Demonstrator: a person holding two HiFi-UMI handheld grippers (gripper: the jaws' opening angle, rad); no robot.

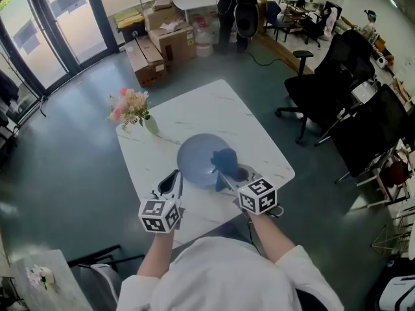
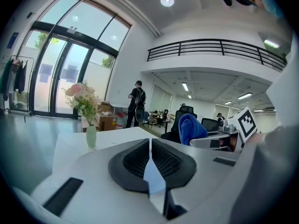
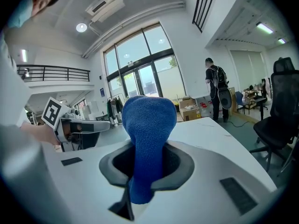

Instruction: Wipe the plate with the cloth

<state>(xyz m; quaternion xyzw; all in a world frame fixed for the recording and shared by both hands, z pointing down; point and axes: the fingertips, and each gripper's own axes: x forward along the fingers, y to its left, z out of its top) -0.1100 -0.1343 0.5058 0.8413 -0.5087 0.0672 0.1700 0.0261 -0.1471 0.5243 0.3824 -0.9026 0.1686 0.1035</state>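
The white marble-patterned square table [image 1: 194, 112] is bearing everything, and the round grey-blue plate [image 1: 194, 155] is lying on it just ahead of the 2 grippers. The deep-blue woven cloth [image 3: 148, 125] is bunching up out of the right gripper [image 3: 148, 160], whose jaws are clamping its lower end. From the head view it is hanging over the part of the plate nearest that gripper, though I cannot tell whether it is pressing on the surface. The left gripper [image 2: 150, 143] is sitting with its jaws closed together, its tip just beside the plate's near rim; contact is unclear.

So the cloth is already in hand and over the plate. I am judging the wiping as barely begun or under way, with most of the face left to cover.

Black office chairs [image 1: 324, 83] are standing well off to the right gripper's right, and brown cardboard boxes [image 1: 170, 41] are sitting far ahead on the floor. A small pale vase of pink flowers [image 1: 150, 125] is standing ahead and left of the left gripper, well apart from the plate and blocking nothing.
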